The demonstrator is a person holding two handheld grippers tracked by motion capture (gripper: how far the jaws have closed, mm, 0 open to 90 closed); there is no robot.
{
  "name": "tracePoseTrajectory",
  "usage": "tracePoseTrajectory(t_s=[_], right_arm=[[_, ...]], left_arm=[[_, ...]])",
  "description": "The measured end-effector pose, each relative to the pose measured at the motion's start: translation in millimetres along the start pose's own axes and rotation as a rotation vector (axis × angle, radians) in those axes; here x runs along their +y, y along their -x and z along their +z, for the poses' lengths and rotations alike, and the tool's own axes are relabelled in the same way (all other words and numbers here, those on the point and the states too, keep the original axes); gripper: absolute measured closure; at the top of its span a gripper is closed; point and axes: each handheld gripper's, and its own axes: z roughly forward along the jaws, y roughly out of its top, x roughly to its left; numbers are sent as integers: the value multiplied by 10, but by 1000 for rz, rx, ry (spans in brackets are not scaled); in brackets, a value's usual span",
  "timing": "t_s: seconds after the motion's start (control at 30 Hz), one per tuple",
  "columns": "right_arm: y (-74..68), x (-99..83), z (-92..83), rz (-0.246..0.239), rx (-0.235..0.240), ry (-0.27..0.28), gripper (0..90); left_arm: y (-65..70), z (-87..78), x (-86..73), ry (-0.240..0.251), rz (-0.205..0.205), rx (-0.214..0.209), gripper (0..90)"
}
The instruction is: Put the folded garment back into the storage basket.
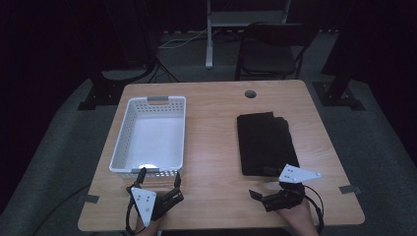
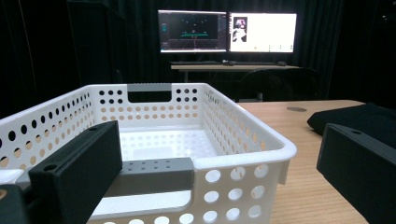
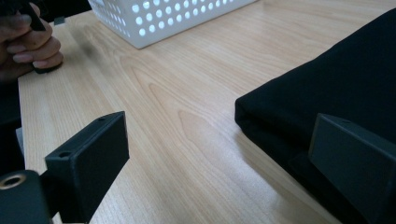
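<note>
Wooden counter (image 1: 211,147), pale grain, round grommet hole near the far edge. White perforated basket (image 1: 150,135) on its left half, empty, grey handle inserts at both short ends. Folded black cloth (image 1: 265,142) lies flat on the right half, well apart from the basket.

Left claw (image 1: 160,179) at the near edge, just in front of the basket's near wall, aimed at it; jaws spread wide, nothing between them. Left hand grips it from below.

Right claw (image 1: 263,189) sits low at the cloth's near corner, pointing leftward and forward; jaws spread, one jaw beside the cloth's folded edge, no pinch visible.

No legible writing on any item.
</note>
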Motion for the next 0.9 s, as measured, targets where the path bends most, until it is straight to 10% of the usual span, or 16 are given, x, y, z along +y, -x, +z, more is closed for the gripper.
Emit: tracePoseTrajectory(t_s=[0.9], right_arm=[[-18,13,27,-14,31,-64,49]], left_arm=[[2,0,1,-1,1,11,13]])
